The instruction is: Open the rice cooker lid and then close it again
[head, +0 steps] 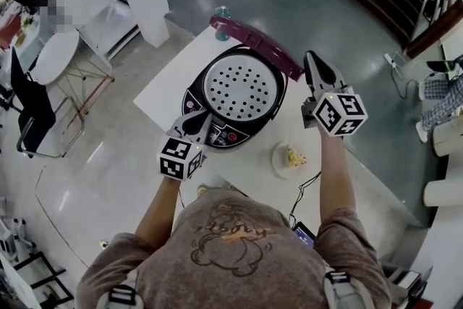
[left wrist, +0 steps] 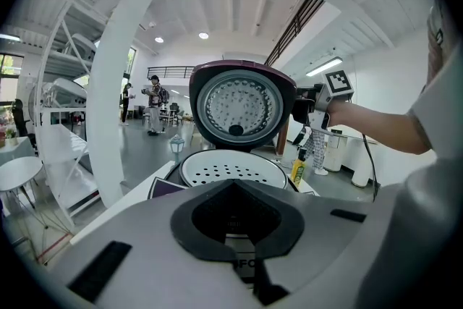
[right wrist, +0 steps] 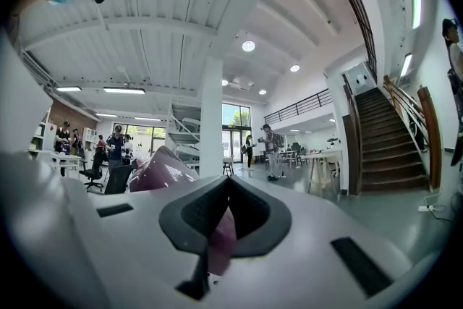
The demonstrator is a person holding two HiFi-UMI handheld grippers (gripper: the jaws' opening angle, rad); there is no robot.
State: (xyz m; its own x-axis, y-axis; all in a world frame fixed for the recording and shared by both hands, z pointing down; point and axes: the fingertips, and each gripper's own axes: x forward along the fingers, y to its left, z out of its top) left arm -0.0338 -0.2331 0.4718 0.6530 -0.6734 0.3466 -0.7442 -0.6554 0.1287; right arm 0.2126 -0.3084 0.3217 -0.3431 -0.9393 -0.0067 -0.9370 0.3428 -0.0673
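Rice cooker lid [head: 260,40] maroon outside, silver dimpled plate inside; cooker body [head: 206,72] black, holding a white tray [head: 241,89] with dark perforations; worktop [head: 163,94] white; plate [head: 278,157] white, bearing yellow food [head: 295,155].

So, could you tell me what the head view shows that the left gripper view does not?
Only the head view shows the plate of food beside the cooker. Only the left gripper view shows the lid's inner face and a yellow bottle. Both show the open lid, the holed tray and the right gripper at the lid.
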